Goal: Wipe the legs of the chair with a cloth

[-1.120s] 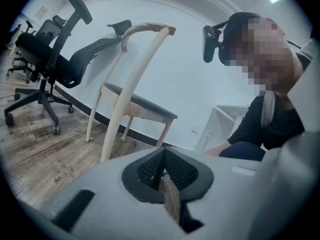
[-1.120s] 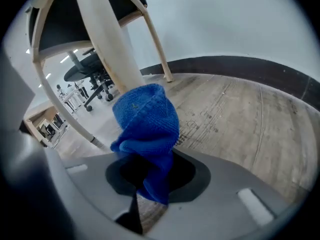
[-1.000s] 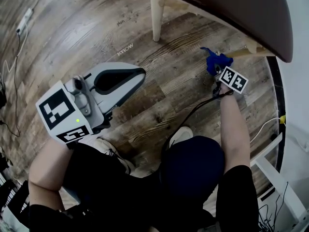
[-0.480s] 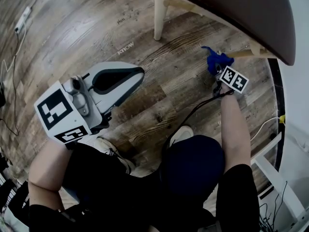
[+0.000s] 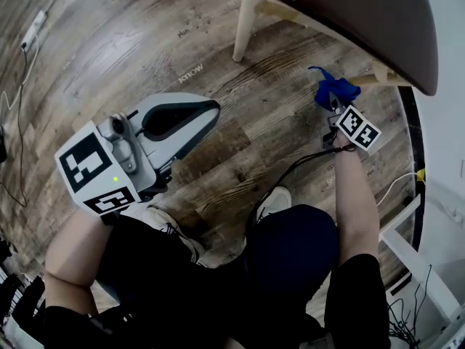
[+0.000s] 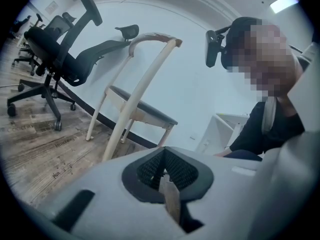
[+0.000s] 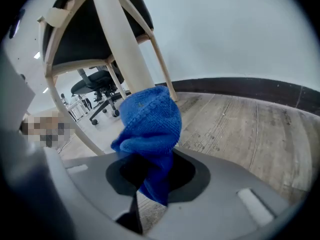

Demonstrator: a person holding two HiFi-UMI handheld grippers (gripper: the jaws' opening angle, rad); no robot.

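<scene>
A cream wooden chair with a dark seat (image 5: 363, 13) stands at the top right of the head view; one leg (image 5: 245, 20) reaches the floor at top centre, another leg (image 7: 122, 39) rises right in front of the right gripper. My right gripper (image 5: 336, 102) is shut on a bunched blue cloth (image 7: 150, 124), and the cloth (image 5: 333, 89) is held up against that leg under the seat. My left gripper (image 5: 190, 118) hangs low at the left, away from the chair (image 6: 137, 104), jaws shut with nothing between them.
Wood-plank floor all around. Black office chairs (image 6: 55, 54) stand further off. A power strip and cables (image 5: 33, 31) lie at the far left. A white frame (image 5: 410, 253) and cables sit at the lower right by the dark baseboard and wall. The person's knees and shoe (image 5: 275, 201) are below.
The right gripper with the cloth has shifted slightly right and down along the chair leg. The left gripper stays about where it was.
</scene>
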